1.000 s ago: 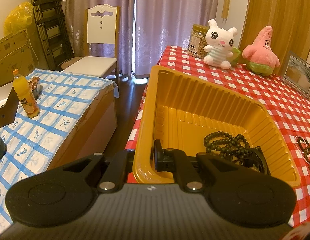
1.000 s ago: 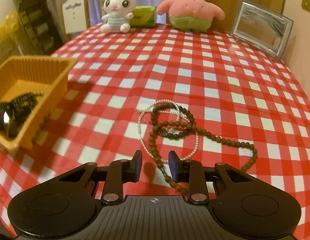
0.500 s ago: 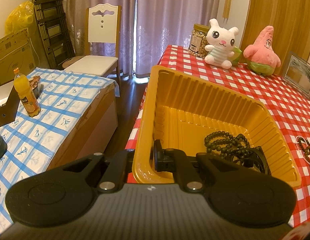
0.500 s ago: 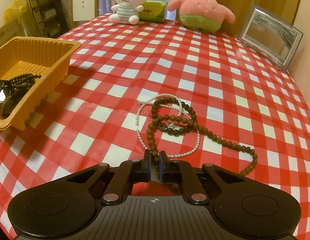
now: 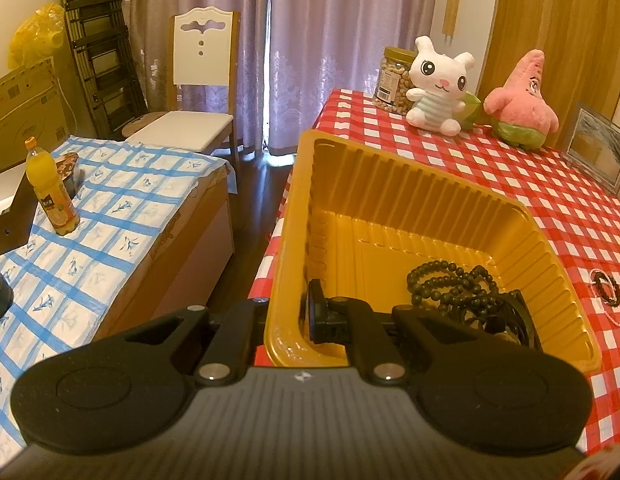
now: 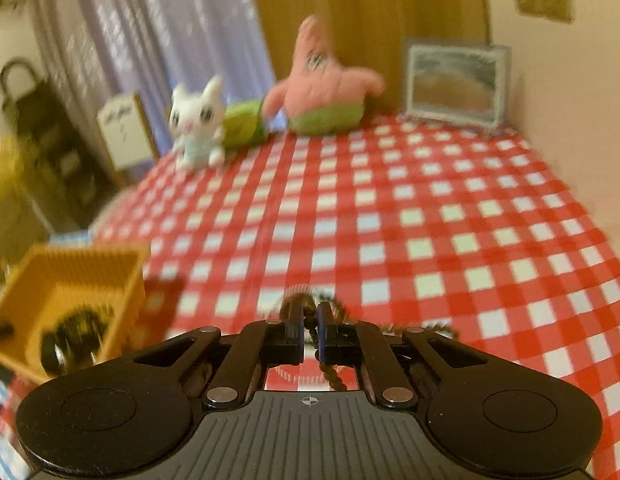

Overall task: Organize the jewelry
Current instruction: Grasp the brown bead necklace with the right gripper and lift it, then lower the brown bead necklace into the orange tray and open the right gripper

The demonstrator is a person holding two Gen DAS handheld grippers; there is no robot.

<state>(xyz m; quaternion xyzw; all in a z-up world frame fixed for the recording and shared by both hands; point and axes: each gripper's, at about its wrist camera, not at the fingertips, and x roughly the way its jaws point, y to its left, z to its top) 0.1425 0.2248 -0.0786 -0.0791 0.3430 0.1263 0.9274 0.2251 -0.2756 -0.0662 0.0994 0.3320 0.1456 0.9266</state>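
- My left tool (image 5: pixel 288 316): clamped on near wall of yellow tray (image 5: pixel 390 184), at the counter (image 6: pixel 430 220) edge
- My right tool (image 6: pixel 309 322): narrow, pinching brown bead necklace (image 6: pixel 328 374), strand dangling
- Step: transfer; next, carry to tray, release beside dark beads (image 5: pixel 450 284)

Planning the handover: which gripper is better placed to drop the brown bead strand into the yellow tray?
Right. The right gripper already has its jaws shut on the brown bead strand, while the left gripper clamps the yellow tray wall, steadying it.
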